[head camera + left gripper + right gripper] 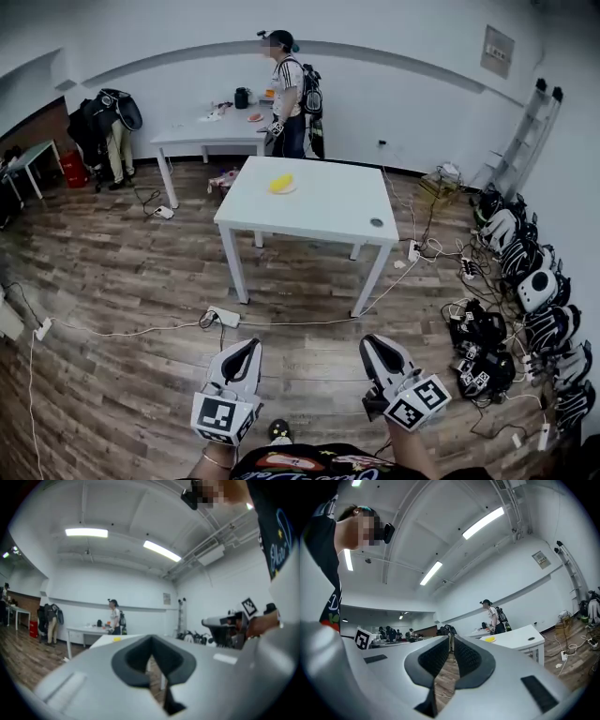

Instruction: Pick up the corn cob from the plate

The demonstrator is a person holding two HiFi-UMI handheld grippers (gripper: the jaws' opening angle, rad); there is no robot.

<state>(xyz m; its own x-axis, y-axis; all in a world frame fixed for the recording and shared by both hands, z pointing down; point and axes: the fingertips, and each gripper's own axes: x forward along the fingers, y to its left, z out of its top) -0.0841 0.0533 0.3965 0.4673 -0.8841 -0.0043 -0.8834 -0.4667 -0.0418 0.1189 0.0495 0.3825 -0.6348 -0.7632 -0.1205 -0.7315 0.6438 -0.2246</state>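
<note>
The left gripper (pixel 249 345) and right gripper (pixel 368 342) are closed tight and empty, far from the corn cob (pixel 279 181) on its plate (pixel 285 190).

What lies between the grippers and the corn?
Head view: wood floor, a white cable with a power strip across it, then the table's near part before the corn.
</note>
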